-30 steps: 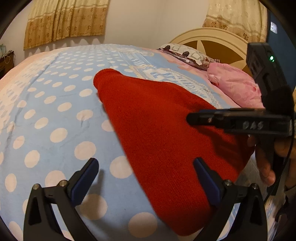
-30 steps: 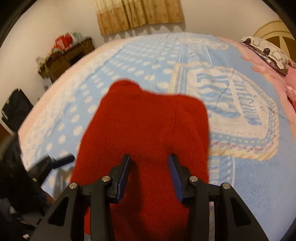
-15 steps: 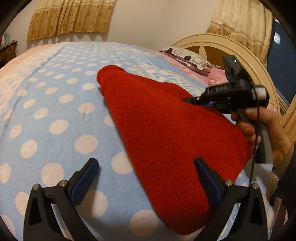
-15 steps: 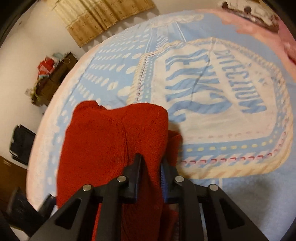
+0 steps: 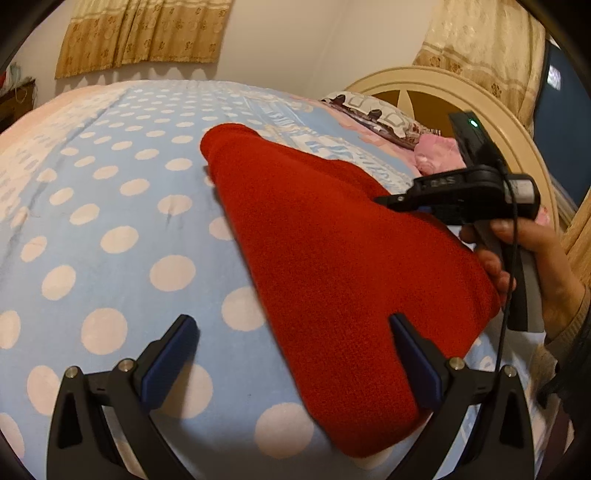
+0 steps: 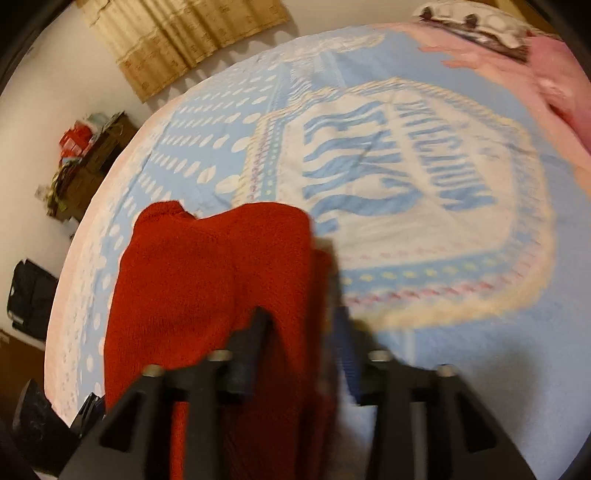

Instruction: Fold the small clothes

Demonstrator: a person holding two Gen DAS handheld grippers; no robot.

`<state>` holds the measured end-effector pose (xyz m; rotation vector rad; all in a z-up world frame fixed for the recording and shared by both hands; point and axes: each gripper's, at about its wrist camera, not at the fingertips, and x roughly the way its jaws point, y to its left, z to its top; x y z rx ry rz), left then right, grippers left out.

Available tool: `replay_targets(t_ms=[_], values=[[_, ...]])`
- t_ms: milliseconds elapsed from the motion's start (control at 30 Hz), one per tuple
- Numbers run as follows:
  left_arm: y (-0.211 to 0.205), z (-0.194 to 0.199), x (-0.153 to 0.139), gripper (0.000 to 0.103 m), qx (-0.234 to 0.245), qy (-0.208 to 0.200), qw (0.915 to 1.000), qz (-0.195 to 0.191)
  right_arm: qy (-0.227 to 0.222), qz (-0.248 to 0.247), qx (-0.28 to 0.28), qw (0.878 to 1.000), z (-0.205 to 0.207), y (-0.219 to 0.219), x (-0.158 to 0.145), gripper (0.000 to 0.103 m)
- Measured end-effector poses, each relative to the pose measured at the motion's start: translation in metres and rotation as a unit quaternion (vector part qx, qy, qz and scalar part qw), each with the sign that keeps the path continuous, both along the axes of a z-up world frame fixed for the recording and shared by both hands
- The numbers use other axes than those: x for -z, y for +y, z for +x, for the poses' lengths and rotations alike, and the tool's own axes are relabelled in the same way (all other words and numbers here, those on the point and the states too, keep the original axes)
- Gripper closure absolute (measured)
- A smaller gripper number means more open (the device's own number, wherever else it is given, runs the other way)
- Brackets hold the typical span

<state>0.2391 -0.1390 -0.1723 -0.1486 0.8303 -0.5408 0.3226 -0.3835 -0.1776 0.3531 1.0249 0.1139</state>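
Observation:
A red knitted garment (image 5: 332, 266) lies on the blue polka-dot bedspread (image 5: 110, 229), one edge lifted on the right. My left gripper (image 5: 291, 354) is open and empty just in front of its near edge, the right finger over the cloth. My right gripper (image 6: 299, 332) has red cloth (image 6: 207, 280) between its fingers in its blurred view; its jaws stand somewhat apart. In the left wrist view it shows with its tip (image 5: 391, 201) at the garment's raised far-right edge, held by a hand (image 5: 532, 273).
Pink pillows (image 5: 436, 155) and a cream headboard (image 5: 461, 96) lie at the right end of the bed. A cluttered dark cabinet (image 6: 85, 158) and a black bag (image 6: 29, 299) stand beyond the bed's left side. Curtains (image 5: 140, 33) hang on the wall.
My right gripper closed in on the red garment's edge, lifted it, and its jaws now stand wider than half a second ago. My left gripper stayed open, shifting slightly.

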Motion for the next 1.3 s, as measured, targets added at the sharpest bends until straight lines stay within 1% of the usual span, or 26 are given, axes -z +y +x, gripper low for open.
replay_targets(t_ms=[100,167,200,233,267,300,367,400,433,500,533,600,700,767,833,867,933,1000,1033,1067,1100,1133,1167,1300], values=[[0.006,-0.002,0.001,0.0,-0.003,-0.001,0.9999,-0.015,-0.036,0.041,-0.002,0.999,-0.045,-0.008,-0.019,0.059],[0.007,-0.002,0.0,0.0,-0.004,-0.002,0.9997,-0.023,-0.047,0.064,-0.023,0.997,-0.079,-0.005,-0.025,0.059],[0.008,-0.001,0.0,0.0,-0.003,-0.001,0.9997,-0.026,-0.045,0.062,-0.028,0.997,-0.088,-0.002,-0.025,0.059],[0.008,-0.001,0.0,0.0,-0.002,0.0,0.9995,-0.03,-0.036,0.051,-0.033,0.997,-0.1,0.004,-0.021,0.066],[0.009,0.0,0.001,0.0,-0.001,0.003,0.9995,-0.031,-0.016,0.032,-0.04,0.999,-0.112,0.012,-0.013,0.077],[0.008,0.0,0.001,0.0,0.001,0.006,0.9996,-0.029,-0.002,0.019,-0.041,0.999,-0.122,0.018,-0.002,0.083],[0.005,-0.001,0.001,0.0,0.006,0.006,0.9999,-0.013,-0.002,0.004,-0.041,0.999,-0.133,0.023,0.011,0.083],[0.003,-0.004,0.001,0.0,0.009,0.003,1.0,-0.004,-0.006,0.014,-0.037,0.999,-0.135,0.02,0.013,0.083],[0.001,-0.007,0.001,0.0,0.012,-0.002,0.9999,0.01,-0.005,0.025,-0.032,0.999,-0.134,0.018,0.014,0.083],[0.001,-0.013,0.0,0.0,0.012,-0.007,0.9997,0.019,-0.003,0.038,-0.031,0.999,-0.132,0.015,0.014,0.08],[0.003,-0.016,0.0,0.0,0.011,-0.008,0.9997,0.02,-0.007,0.04,-0.034,0.999,-0.133,0.013,0.014,0.075],[0.007,-0.019,0.0,0.0,0.004,-0.007,0.9999,0.013,-0.012,0.037,-0.041,0.998,-0.133,0.014,0.013,0.07],[0.01,-0.016,-0.002,0.0,-0.002,0.003,0.9999,0.01,-0.019,0.042,-0.04,0.998,-0.132,0.009,0.009,0.067],[0.011,-0.017,-0.008,0.0,-0.009,-0.001,0.9999,0.01,-0.045,0.035,-0.029,0.998,-0.134,0.007,-0.008,0.066],[0.01,-0.018,-0.016,0.0,-0.012,-0.015,0.9997,0.015,-0.075,0.008,-0.022,0.997,-0.131,0.012,-0.024,0.066],[0.009,-0.017,-0.02,0.0,-0.013,-0.022,0.9995,0.018,-0.094,-0.002,-0.023,0.995,-0.126,0.016,-0.034,0.066],[0.004,-0.014,-0.023,0.0,-0.018,-0.035,0.9986,0.036,-0.11,0.003,-0.042,0.993,-0.113,0.027,-0.045,0.066],[0.0,-0.009,-0.022,0.0,-0.012,-0.036,0.9981,0.048,-0.102,0.005,-0.074,0.992,-0.097,0.044,-0.044,0.066],[-0.002,-0.007,-0.02,0.0,-0.011,-0.034,0.998,0.051,-0.09,-0.003,-0.092,0.992,-0.087,0.054,-0.039,0.066],[-0.002,-0.005,-0.018,0.0,-0.011,-0.032,0.9982,0.051,-0.064,-0.027,-0.109,0.992,-0.074,0.065,-0.027,0.066],[-0.003,-0.003,-0.016,0.0,-0.01,-0.027,0.9984,0.048,-0.046,-0.047,-0.111,0.992,-0.066,0.071,-0.016,0.066],[-0.003,-0.002,-0.015,0.0,-0.01,-0.023,0.9987,0.045,-0.046,-0.06,-0.11,0.991,-0.064,0.075,-0.013,0.066],[-0.003,-0.001,-0.014,0.0,-0.009,-0.019,0.9989,0.043,-0.055,-0.074,-0.112,0.989,-0.061,0.079,-0.013,0.066],[-0.004,0.0,-0.013,0.0,-0.006,-0.007,0.9993,0.038,-0.045,-0.082,-0.123,0.988,-0.061,0.078,-0.017,0.066]])
